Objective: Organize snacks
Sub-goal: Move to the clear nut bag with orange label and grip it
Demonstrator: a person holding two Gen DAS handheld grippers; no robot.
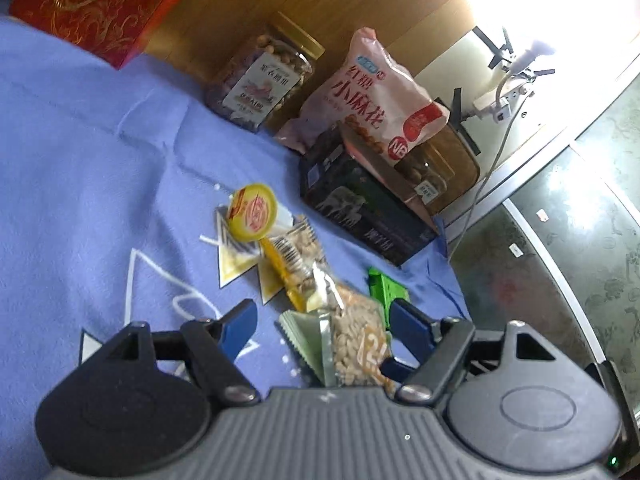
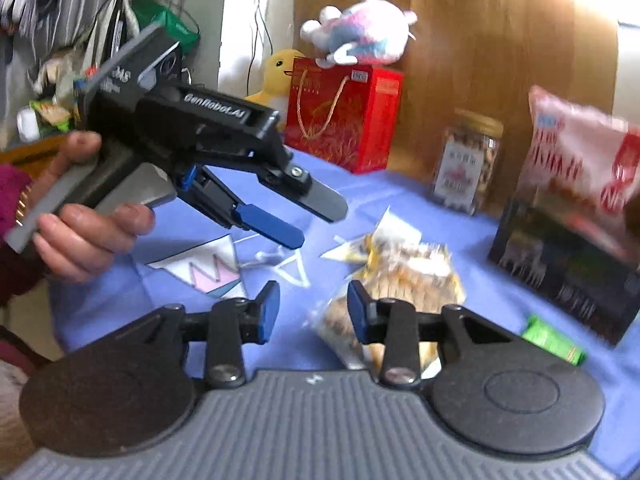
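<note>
Several small snack packets lie in a pile on the blue cloth (image 1: 80, 160): a clear peanut packet (image 1: 356, 332), a yellow-edged packet (image 1: 294, 256) and a round yellow cup (image 1: 253, 211). A small green packet (image 1: 386, 290) lies beside them. My left gripper (image 1: 322, 318) is open and hovers above the pile, with the peanut packet between its jaws but not gripped. It also shows in the right wrist view (image 2: 310, 216), held in a hand. My right gripper (image 2: 313, 304) is open and empty, just left of the snack pile (image 2: 404, 276).
A nut jar (image 1: 264, 80), a pink snack bag (image 1: 372, 100) leaning on a dark box (image 1: 360, 208), and a red gift bag (image 1: 100, 0) stand along the back. A plush toy (image 2: 360, 32) sits on the red bag. The cloth's right edge drops to the floor (image 1: 560, 240).
</note>
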